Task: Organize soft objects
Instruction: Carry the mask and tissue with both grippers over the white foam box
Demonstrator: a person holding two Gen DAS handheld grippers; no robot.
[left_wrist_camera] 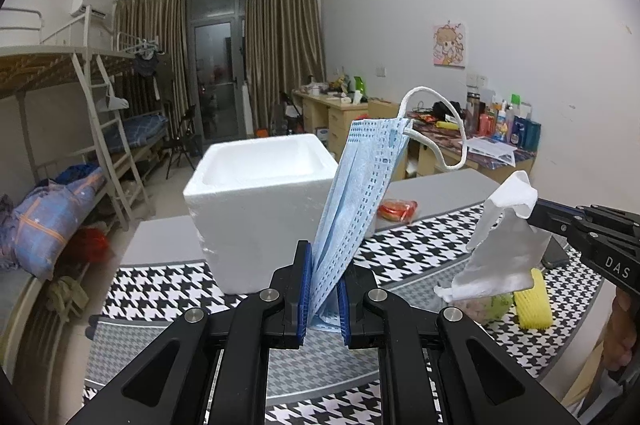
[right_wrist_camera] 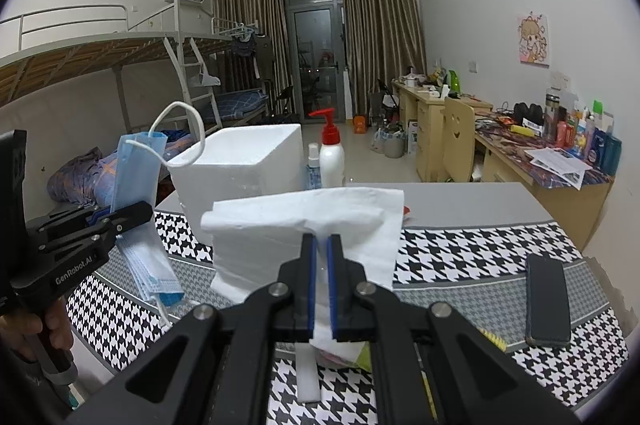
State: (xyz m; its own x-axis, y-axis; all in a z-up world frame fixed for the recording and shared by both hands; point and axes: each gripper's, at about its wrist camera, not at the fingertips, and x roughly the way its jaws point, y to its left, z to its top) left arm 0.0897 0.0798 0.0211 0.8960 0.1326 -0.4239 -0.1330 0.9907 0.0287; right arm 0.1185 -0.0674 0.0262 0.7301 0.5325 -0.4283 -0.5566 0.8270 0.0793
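Note:
My left gripper (left_wrist_camera: pixel 323 257) is shut on a stack of blue face masks (left_wrist_camera: pixel 356 193) that stands up from the pads, white ear loops at the top. In the right wrist view the same masks (right_wrist_camera: pixel 138 177) hang in the left gripper (right_wrist_camera: pixel 120 215) at the left. My right gripper (right_wrist_camera: pixel 322 241) is shut on a white paper tissue (right_wrist_camera: pixel 304 225), held above the houndstooth cloth (right_wrist_camera: pixel 460 253); the tissue (left_wrist_camera: pixel 500 245) also shows at the right of the left wrist view. An open white foam box (left_wrist_camera: pixel 256 193) stands on the table just behind both grippers.
A pump bottle (right_wrist_camera: pixel 331 153) and a small spray bottle (right_wrist_camera: pixel 313 169) stand behind the foam box (right_wrist_camera: pixel 240 169). A dark phone (right_wrist_camera: pixel 547 301) lies on the cloth at right. A yellow foam net (left_wrist_camera: pixel 534 301) and a red packet (left_wrist_camera: pixel 398 210) lie on the table. Desks line the right wall.

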